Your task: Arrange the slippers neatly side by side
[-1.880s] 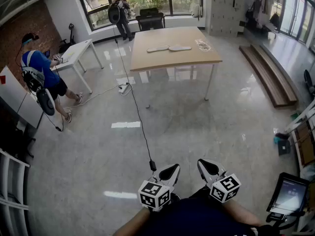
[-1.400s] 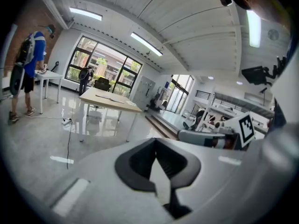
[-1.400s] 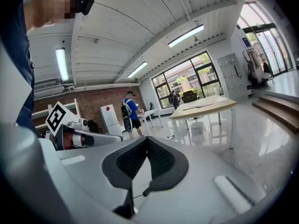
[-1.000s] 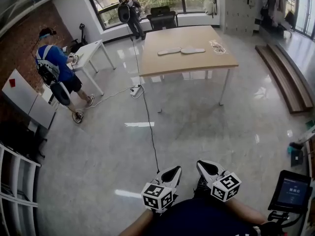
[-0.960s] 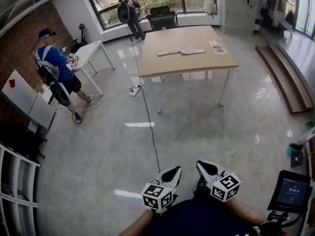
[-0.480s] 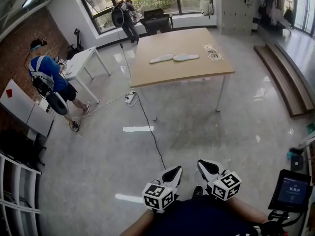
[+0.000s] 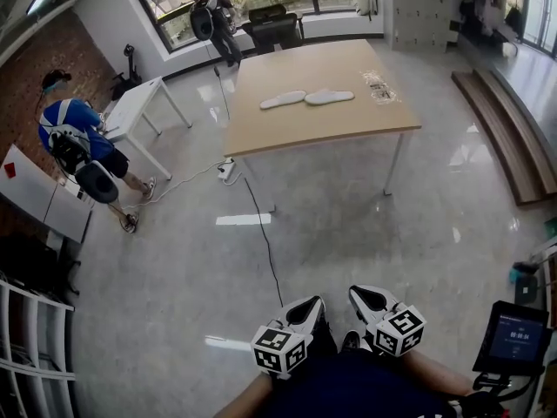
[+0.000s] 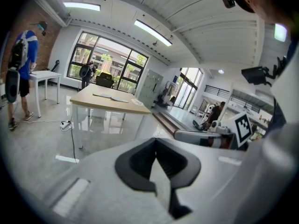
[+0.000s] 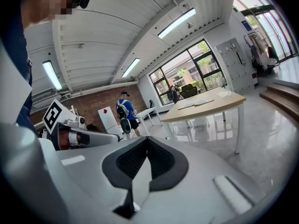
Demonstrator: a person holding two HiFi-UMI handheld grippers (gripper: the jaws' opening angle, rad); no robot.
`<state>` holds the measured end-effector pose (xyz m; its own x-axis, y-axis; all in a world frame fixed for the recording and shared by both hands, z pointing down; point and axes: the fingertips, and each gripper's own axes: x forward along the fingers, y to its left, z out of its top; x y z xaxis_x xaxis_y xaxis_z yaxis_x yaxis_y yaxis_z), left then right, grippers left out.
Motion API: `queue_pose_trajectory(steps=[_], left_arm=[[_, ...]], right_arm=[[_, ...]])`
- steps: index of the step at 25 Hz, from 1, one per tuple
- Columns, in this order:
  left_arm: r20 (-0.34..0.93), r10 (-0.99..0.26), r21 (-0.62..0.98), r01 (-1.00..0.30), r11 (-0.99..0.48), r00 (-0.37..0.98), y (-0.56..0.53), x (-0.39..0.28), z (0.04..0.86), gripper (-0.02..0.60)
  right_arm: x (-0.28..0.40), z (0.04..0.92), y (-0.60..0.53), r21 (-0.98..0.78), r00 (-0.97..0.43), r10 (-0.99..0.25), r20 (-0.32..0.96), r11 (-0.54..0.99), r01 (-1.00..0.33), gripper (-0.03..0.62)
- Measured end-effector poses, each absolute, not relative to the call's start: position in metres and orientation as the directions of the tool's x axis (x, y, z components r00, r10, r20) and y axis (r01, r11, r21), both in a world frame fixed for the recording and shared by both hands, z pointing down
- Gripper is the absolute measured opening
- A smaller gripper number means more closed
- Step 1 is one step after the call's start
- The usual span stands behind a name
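Two pale slippers lie end to end on a wooden table (image 7: 322,120) across the room: the left slipper (image 7: 283,100) and the right slipper (image 7: 329,97). They also show far off as the slippers (image 8: 110,96) in the left gripper view and the slippers (image 9: 196,103) in the right gripper view. My left gripper (image 7: 303,307) and right gripper (image 7: 364,299) are held close to my body at the bottom of the head view, far from the table. Both are shut with nothing between the jaws.
A black cable (image 7: 261,233) runs across the glossy floor from a power strip (image 7: 228,169) toward me. A person in blue (image 7: 74,142) stands by a white table (image 7: 139,103) at left. Another person (image 7: 213,24) stands by the windows. A tablet (image 7: 512,338) stands at lower right. A crumpled wrapper (image 7: 379,84) lies on the wooden table.
The wooden table with the slippers has drawn nearer and shifted in the head view as I walk toward it. Both grippers stay shut, held in front of my body.
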<state>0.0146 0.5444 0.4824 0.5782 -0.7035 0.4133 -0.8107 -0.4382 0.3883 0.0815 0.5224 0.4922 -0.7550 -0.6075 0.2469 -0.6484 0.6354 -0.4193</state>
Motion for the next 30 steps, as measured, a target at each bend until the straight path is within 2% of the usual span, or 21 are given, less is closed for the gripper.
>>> queue_pose_trajectory(steps=[14,30], left_arm=[[0.351,-0.652,0.392,-0.738,-0.550,0.672,0.386,-0.043,0.462,0.002],[0.377,-0.668,0.452,-0.757,-0.472,0.641,0.303,-0.088,0.488,0.002]], right_arm=[[0.025,0.474,0.372,-0.381,-0.674,-0.690,0.262,0.568,-0.730,0.011],[-0.021,0.499,0.291,-0.419,-0.702,-0.634,0.325,0.569,-0.708,0.011]])
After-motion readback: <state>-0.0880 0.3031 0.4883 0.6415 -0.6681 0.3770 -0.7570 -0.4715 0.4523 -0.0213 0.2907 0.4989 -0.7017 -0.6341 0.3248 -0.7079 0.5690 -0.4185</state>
